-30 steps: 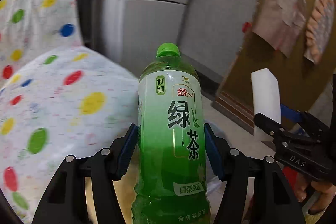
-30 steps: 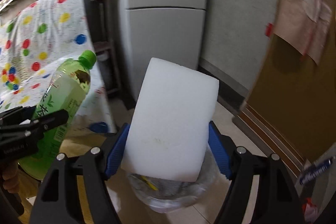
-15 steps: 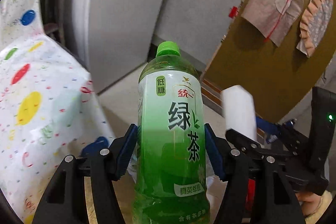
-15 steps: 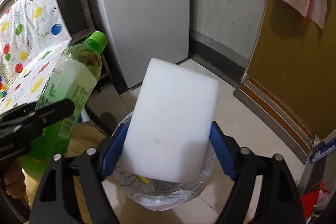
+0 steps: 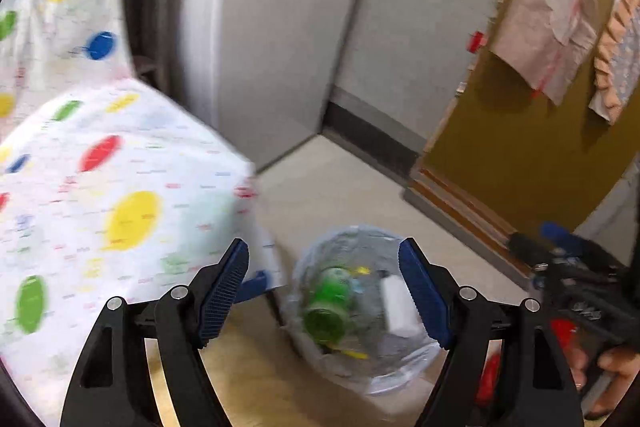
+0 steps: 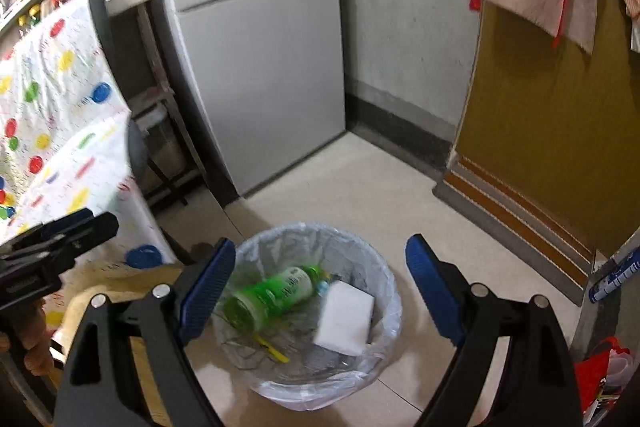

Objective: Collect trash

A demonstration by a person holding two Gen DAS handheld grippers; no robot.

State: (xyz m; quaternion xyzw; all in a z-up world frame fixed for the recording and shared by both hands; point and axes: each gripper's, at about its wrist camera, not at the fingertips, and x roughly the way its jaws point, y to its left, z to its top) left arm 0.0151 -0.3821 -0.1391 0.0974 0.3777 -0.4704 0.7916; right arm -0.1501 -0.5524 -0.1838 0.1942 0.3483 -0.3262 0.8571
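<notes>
Both tools hang with jaws spread wide and empty: the left hand-held gripper (image 5: 323, 293) and the right hand-held gripper (image 6: 320, 291) each frame the lined trash bin (image 6: 390, 291) standing on the floor directly ahead of and below their fingers. Inside the bin, between the right gripper's blue pads (image 6: 208, 291), the green tea bottle (image 6: 272, 297) lies on its side with its base toward the camera, and the white foam block (image 6: 346, 319) rests just beside it, toward the right finger; a yellow scrap (image 6: 272, 347) lies beneath them. In the left wrist view the same bottle (image 5: 326, 307) and block (image 5: 398, 303) appear blurred, so their contact cannot be judged there. To the left of the grippers hangs a dotted cloth (image 5: 120, 187) over the tabletop; beyond the bin stand a grey refrigerator (image 6: 260, 67) and a brown door (image 6: 552, 131). Judged risks: the thin liner is draped loosely over the rim, and an open finger sweeping low on the way out may snag it and drag or tip the light bin, spilling its contents; the two grippers hang near each other and may collide on turning toward the tabletop; the left fingers may catch the hanging cloth edge. Whether more trash remains on the tabletop cannot be told.
</notes>
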